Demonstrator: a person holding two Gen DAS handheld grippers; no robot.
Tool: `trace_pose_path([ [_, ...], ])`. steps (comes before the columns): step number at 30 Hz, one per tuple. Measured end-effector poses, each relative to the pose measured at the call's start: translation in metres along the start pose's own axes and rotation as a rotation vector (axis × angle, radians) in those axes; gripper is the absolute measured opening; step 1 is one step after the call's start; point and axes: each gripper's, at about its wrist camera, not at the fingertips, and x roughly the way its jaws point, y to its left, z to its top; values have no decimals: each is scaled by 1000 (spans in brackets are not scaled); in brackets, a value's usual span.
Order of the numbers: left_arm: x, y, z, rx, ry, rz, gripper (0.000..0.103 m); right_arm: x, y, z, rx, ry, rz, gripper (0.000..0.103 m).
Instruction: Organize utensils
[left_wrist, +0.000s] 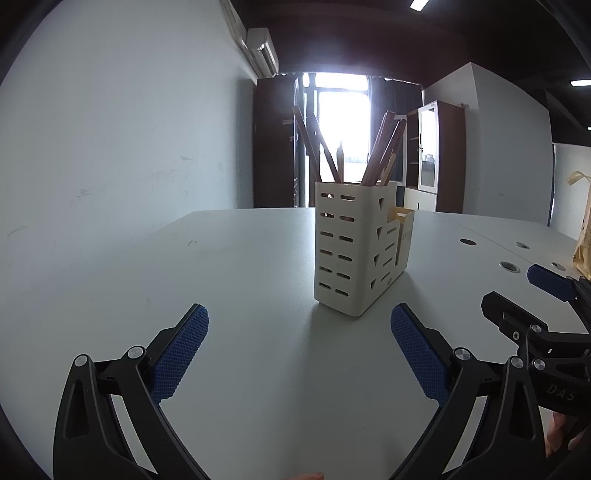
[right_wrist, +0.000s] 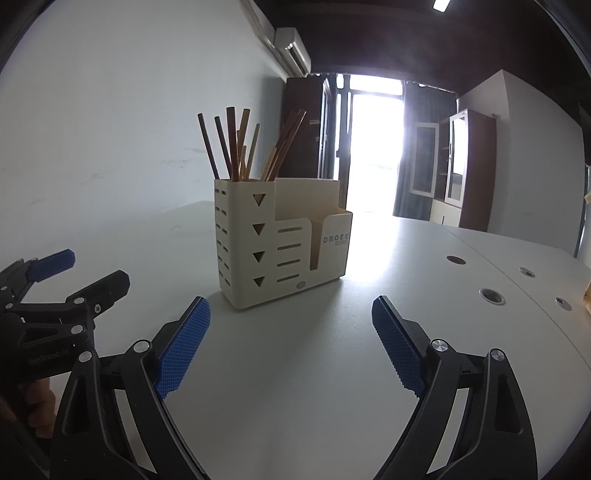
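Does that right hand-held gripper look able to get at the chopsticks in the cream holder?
Probably yes. The right hand-held gripper is open, the table between it and the holder looks bare, and the chopsticks stick up well above the rim.

Cream slotted utensil holder (right_wrist: 280, 240) upright on table, brown chopsticks (right_wrist: 236, 144) leaning in tallest compartment

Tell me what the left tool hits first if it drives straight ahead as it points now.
Most likely the cream utensil holder with chopsticks. The open left tool points slightly left of it, so depth permitting, its right finger would catch it.
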Motion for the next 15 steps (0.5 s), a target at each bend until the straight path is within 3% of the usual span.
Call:
trace_pose_path([
  [15,6,-1,0,14,10,-12,97,1,-5,0,24,-4,-8,90],
])
